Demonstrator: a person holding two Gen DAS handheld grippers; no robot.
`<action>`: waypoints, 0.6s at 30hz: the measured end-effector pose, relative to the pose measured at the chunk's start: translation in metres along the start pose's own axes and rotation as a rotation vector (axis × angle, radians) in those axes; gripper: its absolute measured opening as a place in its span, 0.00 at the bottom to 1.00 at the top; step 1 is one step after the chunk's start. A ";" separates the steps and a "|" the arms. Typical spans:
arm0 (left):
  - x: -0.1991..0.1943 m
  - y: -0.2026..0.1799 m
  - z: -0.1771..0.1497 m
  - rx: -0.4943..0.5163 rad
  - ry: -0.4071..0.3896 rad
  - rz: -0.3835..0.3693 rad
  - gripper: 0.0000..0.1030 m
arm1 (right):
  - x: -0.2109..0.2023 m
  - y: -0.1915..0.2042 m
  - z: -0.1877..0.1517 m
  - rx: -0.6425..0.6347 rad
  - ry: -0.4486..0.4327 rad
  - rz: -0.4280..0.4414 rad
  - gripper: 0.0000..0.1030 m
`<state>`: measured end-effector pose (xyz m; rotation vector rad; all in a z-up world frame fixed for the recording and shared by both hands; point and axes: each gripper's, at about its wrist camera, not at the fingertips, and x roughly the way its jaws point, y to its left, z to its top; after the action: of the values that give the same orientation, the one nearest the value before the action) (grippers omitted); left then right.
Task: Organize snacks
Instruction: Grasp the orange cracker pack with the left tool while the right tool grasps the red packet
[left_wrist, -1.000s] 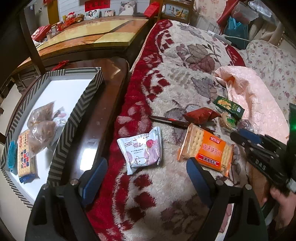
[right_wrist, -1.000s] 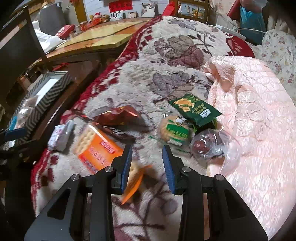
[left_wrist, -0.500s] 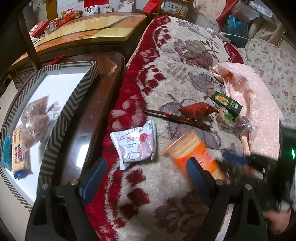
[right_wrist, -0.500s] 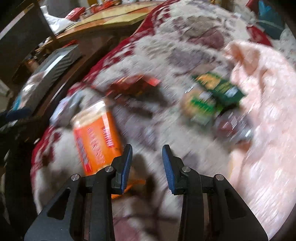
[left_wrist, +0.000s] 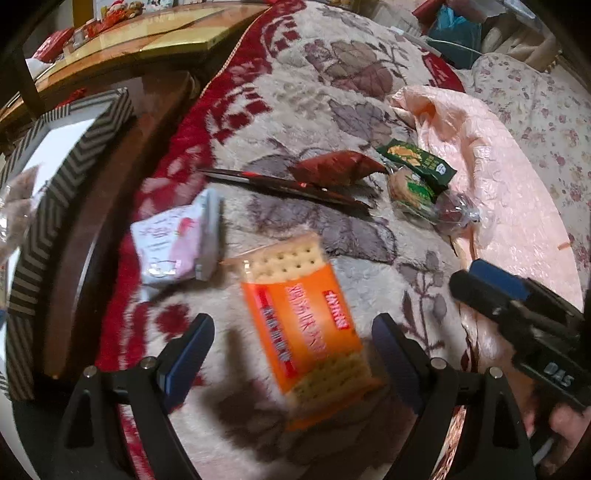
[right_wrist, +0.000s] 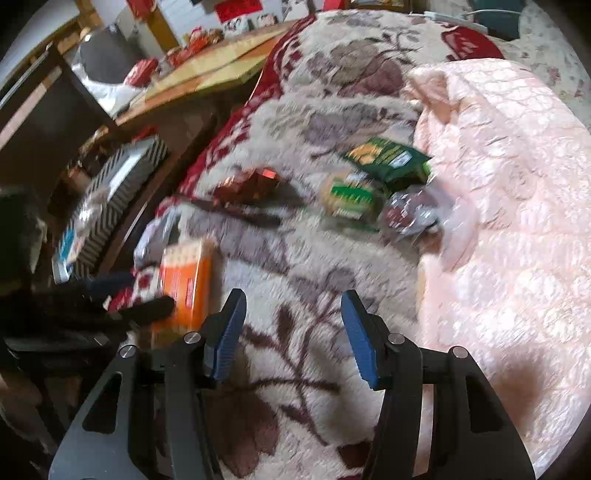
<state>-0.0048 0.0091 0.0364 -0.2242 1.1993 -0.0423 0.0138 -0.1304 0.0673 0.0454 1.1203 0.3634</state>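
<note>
An orange cracker pack (left_wrist: 306, 317) lies on the floral blanket between the wide-open jaws of my left gripper (left_wrist: 291, 343); it also shows in the right wrist view (right_wrist: 188, 280). My right gripper (right_wrist: 291, 332) is open and empty, to the right of the pack; it shows in the left wrist view (left_wrist: 491, 288). A white-pink snack pouch (left_wrist: 177, 240) lies to the left. A red pack (left_wrist: 336, 166), a green pack (left_wrist: 417, 158), a round green-labelled biscuit (left_wrist: 410, 188) and a clear-wrapped dark sweet (left_wrist: 454, 214) lie farther back.
A box with a zigzag-striped rim (left_wrist: 55, 177) holding several snacks stands on a dark wooden table (left_wrist: 110, 206) at the left. A long dark red pen (left_wrist: 280, 184) lies on the blanket. A pink quilt (left_wrist: 498, 177) is bunched at the right.
The right gripper carried the orange cracker pack leftward, let it go and opened. The pack now lies between the left gripper's jaws. The left gripper has moved closer over the blanket.
</note>
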 end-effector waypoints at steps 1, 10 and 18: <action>0.004 -0.002 0.001 -0.009 0.005 0.005 0.86 | 0.000 -0.001 0.005 0.002 -0.006 0.004 0.52; 0.017 -0.002 0.000 0.028 0.002 0.011 0.60 | 0.023 0.028 0.052 -0.074 -0.039 0.028 0.54; 0.010 0.005 -0.011 0.068 -0.001 -0.011 0.59 | 0.077 0.049 0.093 -0.113 0.037 -0.008 0.64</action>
<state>-0.0118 0.0111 0.0223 -0.1710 1.1938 -0.0924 0.1122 -0.0468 0.0520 -0.0657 1.1342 0.4219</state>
